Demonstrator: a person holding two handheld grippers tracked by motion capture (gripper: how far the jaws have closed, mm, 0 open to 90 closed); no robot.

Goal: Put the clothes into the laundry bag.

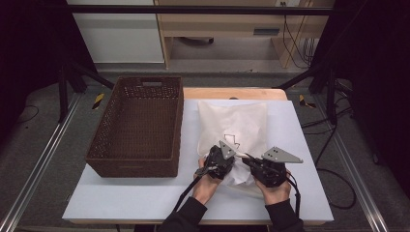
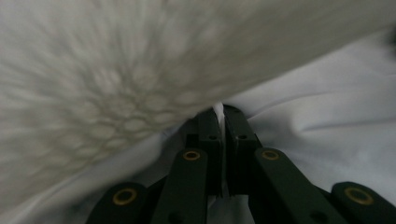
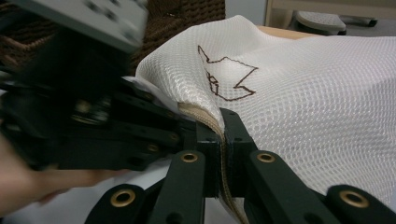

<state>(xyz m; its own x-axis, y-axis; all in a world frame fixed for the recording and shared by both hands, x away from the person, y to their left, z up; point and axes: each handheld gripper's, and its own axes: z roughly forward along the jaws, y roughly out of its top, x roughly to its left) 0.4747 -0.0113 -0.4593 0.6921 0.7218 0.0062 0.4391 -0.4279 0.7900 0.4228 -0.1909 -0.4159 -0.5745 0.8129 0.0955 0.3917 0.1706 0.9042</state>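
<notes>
High view: a white mesh bag [image 1: 232,128] is seen lying on the white table [image 1: 121,198], just right of a brown wicker basket [image 1: 138,126], with its long axis running away from the person. Its near edge is held by both claws. The left gripper [image 1: 218,159] is set at the near left corner, the right gripper [image 1: 263,166] at the near right, so the bag lies ahead of both and stretches away from them. The basket is to the left, and the left hand [image 1: 205,186] is the nearer to it; any carry that way would be led by that side.

In the right gripper view the jaws are closed on the bag's beige seam, which is pinched between the pads; a brown outline stitched on the mesh [image 3: 226,77] is seen beyond. In the left gripper view the jaws stand almost together, with a thin white fold of cloth [image 2: 223,126] caught between the tips.

Much stays hidden. The mesh close to the left lens is blurred. What the bag holds cannot be told, nor can the near hem under the grippers be made out from above. The other gripper is smeared in the right gripper view.
</notes>
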